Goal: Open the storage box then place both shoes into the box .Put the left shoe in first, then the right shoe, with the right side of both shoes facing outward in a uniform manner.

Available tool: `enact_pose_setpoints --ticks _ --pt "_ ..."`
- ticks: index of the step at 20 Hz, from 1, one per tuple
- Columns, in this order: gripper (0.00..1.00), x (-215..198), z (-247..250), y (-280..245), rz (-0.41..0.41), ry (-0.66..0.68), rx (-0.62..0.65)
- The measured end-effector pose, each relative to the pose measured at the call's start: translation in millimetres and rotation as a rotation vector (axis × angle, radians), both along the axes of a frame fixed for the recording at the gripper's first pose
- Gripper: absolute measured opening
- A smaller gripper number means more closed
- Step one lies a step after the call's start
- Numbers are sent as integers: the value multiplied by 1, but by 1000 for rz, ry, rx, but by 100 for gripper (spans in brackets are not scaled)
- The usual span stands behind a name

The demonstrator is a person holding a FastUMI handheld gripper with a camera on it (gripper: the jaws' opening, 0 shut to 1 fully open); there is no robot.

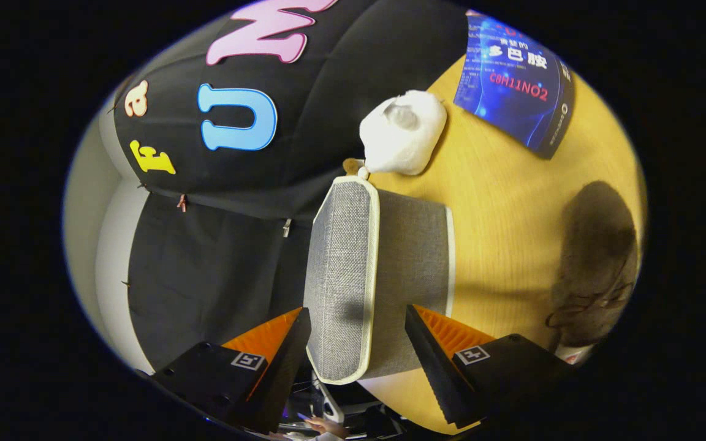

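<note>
- Gripper view: the gripper has its fingers spread wide, the grey storage box between them, neither finger pressing on it.
- A dark shoe lies on the wooden table at three o'clock from the box.
- A white cloth bundle sits at twelve o'clock, a blue book at one o'clock.

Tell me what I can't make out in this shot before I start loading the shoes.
- Storage box, gripper view: its closed lid hides the inside.
- Dark shoe: distorted near the rim, partly behind the right finger; left or right unclear.
- White shoe beyond the box: small, orientation unclear.
- Gripper: open, fingers either side of the box's near end; contact can't be judged.
</note>
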State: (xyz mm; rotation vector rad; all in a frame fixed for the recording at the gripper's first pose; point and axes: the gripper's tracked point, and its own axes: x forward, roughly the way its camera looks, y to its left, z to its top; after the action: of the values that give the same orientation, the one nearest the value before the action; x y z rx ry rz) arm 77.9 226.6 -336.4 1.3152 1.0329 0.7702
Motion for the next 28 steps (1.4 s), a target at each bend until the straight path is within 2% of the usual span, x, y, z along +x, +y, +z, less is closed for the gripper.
enact_pose_setpoints --ticks 2,4,5,6,10,12,14,16,17,19,24,28 --pt "96 -1 -9 15 29 38 46" --pt "94 1 -7 21 24 73 128" --pt "89 3 -5 21 13 89 163" --pt "78 5 -3 22 6 100 196" --pt "77 6 12 23 12 115 300" --pt "75 7 8 24 8 108 288" --pt "40 4 6 25 14 124 315" --pt "14 3 20 15 7 87 349" --pt "5 4 23 15 6 62 338" --pt "5 5 36 12 12 54 353" --pt "5 23 92 9 -48 15 381" --pt "5 51 145 34 -86 -61 321"
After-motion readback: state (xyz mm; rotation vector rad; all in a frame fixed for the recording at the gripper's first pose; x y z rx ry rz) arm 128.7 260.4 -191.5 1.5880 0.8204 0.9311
